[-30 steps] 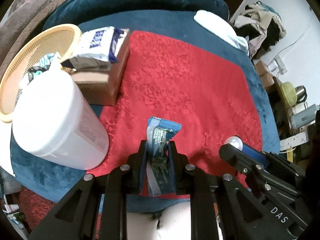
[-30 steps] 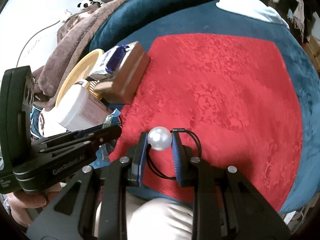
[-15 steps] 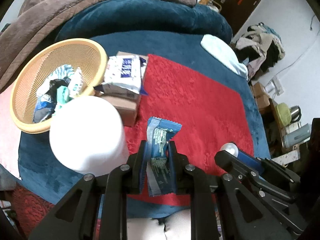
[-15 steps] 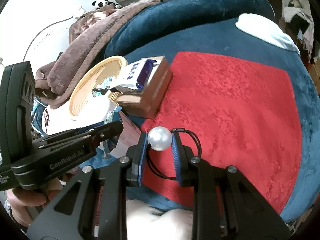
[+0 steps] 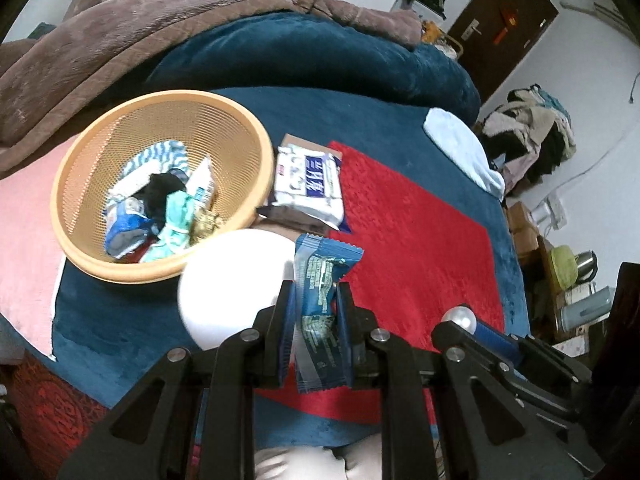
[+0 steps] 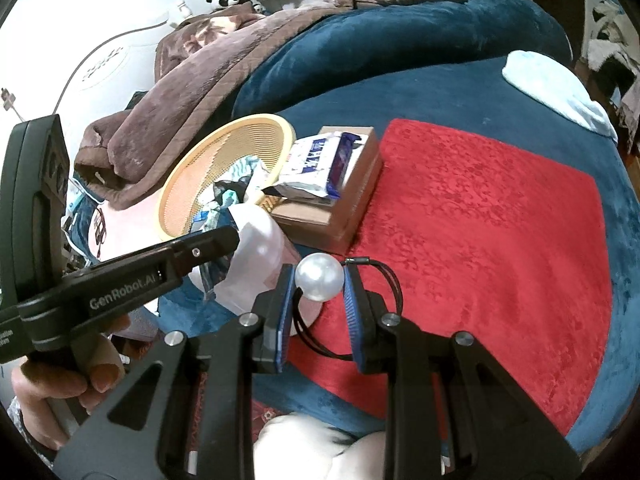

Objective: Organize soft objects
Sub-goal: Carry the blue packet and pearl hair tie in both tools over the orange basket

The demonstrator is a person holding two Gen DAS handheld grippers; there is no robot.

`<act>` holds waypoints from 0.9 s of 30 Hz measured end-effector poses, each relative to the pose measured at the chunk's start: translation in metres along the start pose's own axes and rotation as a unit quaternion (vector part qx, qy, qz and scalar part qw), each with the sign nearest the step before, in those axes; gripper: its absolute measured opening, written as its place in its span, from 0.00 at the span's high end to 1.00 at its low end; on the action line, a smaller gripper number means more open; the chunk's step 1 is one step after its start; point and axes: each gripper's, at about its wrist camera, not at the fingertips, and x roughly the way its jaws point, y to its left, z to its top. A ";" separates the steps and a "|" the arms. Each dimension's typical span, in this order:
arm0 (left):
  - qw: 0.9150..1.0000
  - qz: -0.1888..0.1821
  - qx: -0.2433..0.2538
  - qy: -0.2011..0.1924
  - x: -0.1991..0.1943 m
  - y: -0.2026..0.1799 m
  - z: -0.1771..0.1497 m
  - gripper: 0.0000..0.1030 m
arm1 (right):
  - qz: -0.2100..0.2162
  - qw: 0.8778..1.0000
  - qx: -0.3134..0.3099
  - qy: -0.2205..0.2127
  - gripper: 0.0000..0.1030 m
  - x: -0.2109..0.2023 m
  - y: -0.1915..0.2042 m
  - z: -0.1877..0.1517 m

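My left gripper [image 5: 314, 292] is shut on a blue snack packet [image 5: 322, 280], held upright above the red cloth [image 5: 420, 232]. My right gripper [image 6: 318, 280] is shut on a pearl hair tie [image 6: 319, 282], whose black elastic loops hang behind the bead. The tan mesh basket [image 5: 80, 256] at the left holds several soft packets and cloths; the same basket [image 6: 176, 208] shows beyond the left gripper [image 6: 224, 240] in the right wrist view. The right gripper's tip with the pearl [image 5: 462, 318] appears low on the right in the left wrist view.
A white tub [image 5: 224, 280] stands just left of the packet, beside a brown box [image 6: 352, 200] topped by a white and blue tissue pack [image 5: 310, 178]. A brown blanket [image 5: 120, 40] and dark blue cushion [image 5: 320, 52] lie behind. A pale cloth [image 5: 460, 144] rests far right.
Both grippers have risen and drifted left toward the basket, each keeping its grip. The basket's inside now shows fully, and the white tub looks smaller and lower.
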 end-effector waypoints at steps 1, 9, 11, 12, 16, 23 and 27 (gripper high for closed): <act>1.000 0.000 -0.002 -0.002 -0.001 0.003 0.001 0.82 | 0.000 1.000 -0.003 0.000 0.76 0.001 0.003 0.001; 0.999 0.008 -0.030 -0.016 -0.010 0.039 0.010 0.82 | 0.007 1.000 -0.023 0.001 0.76 0.011 0.030 0.012; 0.999 0.010 -0.037 -0.020 -0.012 0.048 0.014 0.82 | 0.010 1.000 -0.030 0.002 0.76 0.015 0.037 0.015; 0.999 0.012 -0.040 -0.021 -0.012 0.052 0.015 0.82 | 0.011 0.999 -0.032 0.003 0.76 0.017 0.040 0.017; 0.998 0.017 -0.051 -0.026 -0.014 0.067 0.021 0.82 | 0.018 0.999 -0.042 0.006 0.76 0.025 0.052 0.022; 0.997 0.026 -0.071 -0.032 -0.013 0.093 0.031 0.82 | 0.024 0.998 -0.055 0.008 0.76 0.038 0.069 0.032; 0.996 0.031 -0.080 -0.034 -0.011 0.106 0.036 0.82 | 0.026 0.998 -0.059 0.010 0.76 0.046 0.075 0.039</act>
